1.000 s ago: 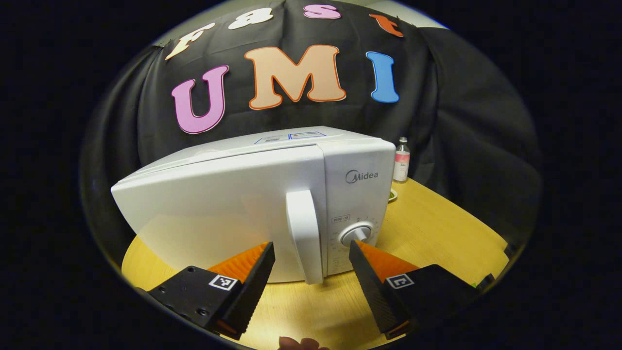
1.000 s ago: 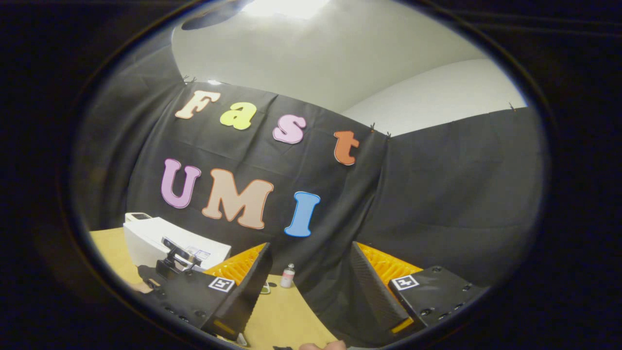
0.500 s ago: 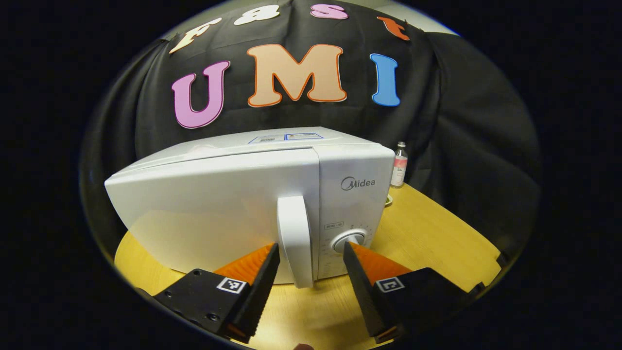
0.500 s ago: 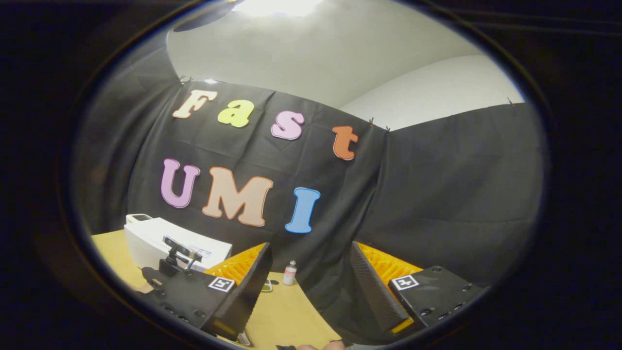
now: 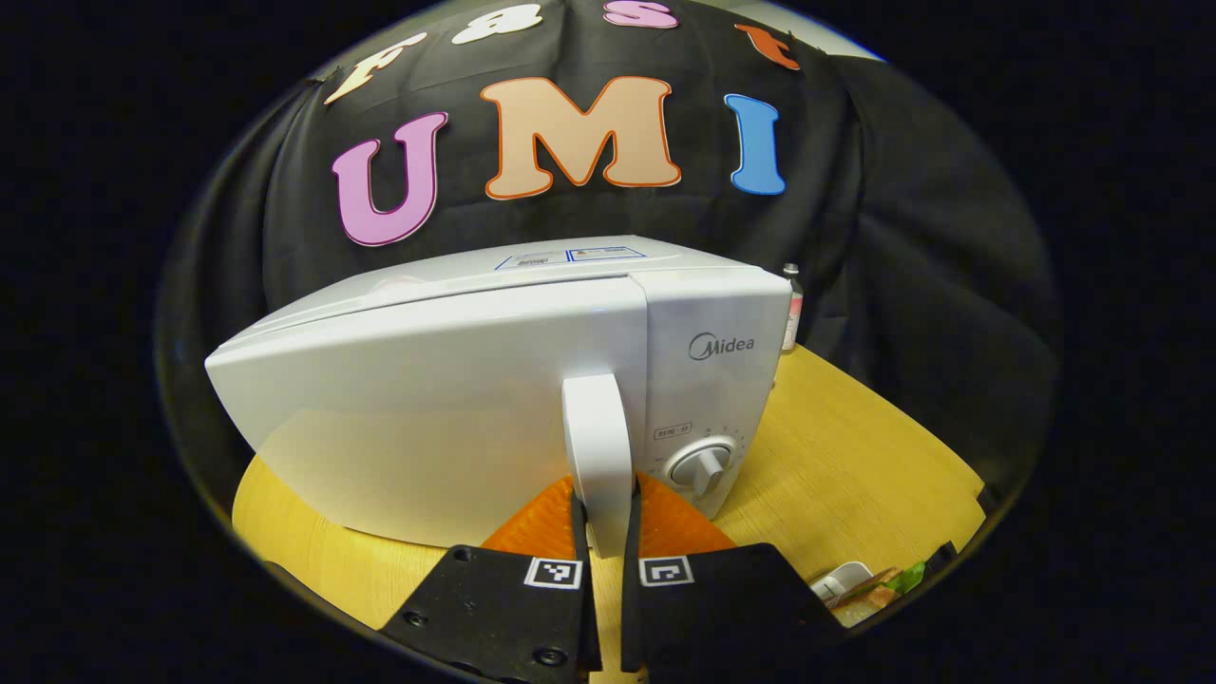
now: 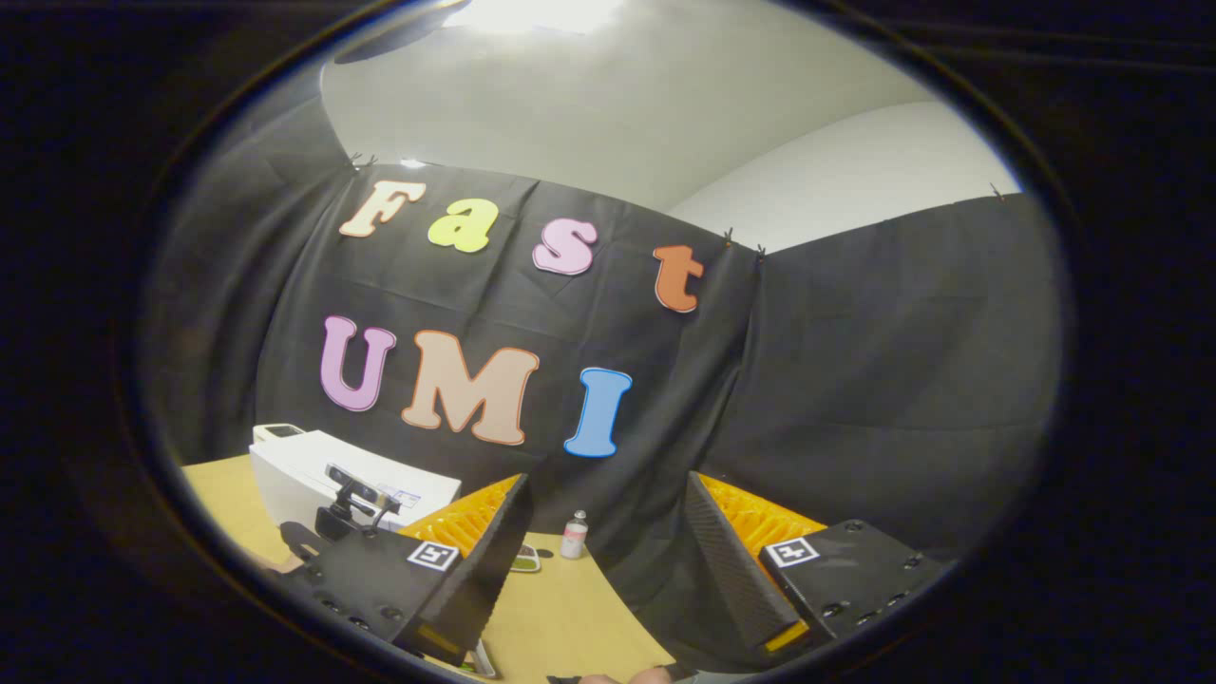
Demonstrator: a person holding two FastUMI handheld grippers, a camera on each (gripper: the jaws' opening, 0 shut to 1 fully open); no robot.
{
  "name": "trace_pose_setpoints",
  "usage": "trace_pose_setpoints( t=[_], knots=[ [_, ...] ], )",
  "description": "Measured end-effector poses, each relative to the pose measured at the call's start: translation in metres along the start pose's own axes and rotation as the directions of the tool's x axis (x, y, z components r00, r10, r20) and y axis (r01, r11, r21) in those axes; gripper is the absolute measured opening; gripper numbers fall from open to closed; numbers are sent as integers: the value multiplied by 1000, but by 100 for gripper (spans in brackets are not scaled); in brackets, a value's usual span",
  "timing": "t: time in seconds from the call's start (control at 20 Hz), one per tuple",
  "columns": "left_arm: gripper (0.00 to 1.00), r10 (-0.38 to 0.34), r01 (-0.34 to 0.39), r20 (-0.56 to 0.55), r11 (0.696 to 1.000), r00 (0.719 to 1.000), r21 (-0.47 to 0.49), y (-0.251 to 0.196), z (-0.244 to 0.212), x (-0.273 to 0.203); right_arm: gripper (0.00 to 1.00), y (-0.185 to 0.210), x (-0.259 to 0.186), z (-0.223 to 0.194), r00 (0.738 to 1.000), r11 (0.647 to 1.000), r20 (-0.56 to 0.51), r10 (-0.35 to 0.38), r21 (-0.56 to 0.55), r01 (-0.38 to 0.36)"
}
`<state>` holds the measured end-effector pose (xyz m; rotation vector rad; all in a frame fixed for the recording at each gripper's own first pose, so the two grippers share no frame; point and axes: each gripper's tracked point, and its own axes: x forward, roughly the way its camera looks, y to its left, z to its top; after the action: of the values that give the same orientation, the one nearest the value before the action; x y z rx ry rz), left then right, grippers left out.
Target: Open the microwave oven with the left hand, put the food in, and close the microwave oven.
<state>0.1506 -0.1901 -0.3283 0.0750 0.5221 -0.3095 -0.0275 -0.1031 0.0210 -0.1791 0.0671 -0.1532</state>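
The left gripper (image 5: 604,508) is clamped on the microwave's door handle (image 5: 598,446), one finger pressing each side of it. The right gripper (image 6: 605,560) is held up off the table, its fingers spread wide with nothing between them.

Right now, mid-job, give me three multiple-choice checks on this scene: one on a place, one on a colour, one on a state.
1. Where does the small bottle stand?
A. On top of the microwave
B. On the table, behind the microwave's right end
C. Between the right hand-held gripper's fingers

2. What colour is the microwave?
A. White
B. Black
C. Red

3. What is the left hand-held gripper doing?
A. Open, away from the handle
B. Shut on the dial
C. Shut on the door handle

Answers: 1 B, it shows past the right end; 2 A, its casing is white; 3 C, both fingers press the handle.
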Motion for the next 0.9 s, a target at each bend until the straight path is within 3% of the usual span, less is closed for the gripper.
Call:
trace_pose_setpoints(
  t=[0.2,0.4,0.65,0.75,0.9],
  knots=[
    [2,-54,54,-22,999,998,-2,-4,-13,-20,97,-1,1,3,1000,1000,10,0,10,0],
    [1,-82,81,37,996,996,27,5,-34,-80,97,6,8,-8,1000,999,-12,12,51,-11],
    [1,-165,165,-8,986,986,25,30,-73,-157,97,34,18,-13,997,995,-21,76,73,-74],
    [2,-149,149,-35,989,988,17,54,-90,-188,97,49,17,-14,993,990,-18,114,85,-112],
    [2,-66,66,-63,998,996,-6,89,-108,-218,97,71,15,-22,987,977,-29,159,146,-153]
  ],
)
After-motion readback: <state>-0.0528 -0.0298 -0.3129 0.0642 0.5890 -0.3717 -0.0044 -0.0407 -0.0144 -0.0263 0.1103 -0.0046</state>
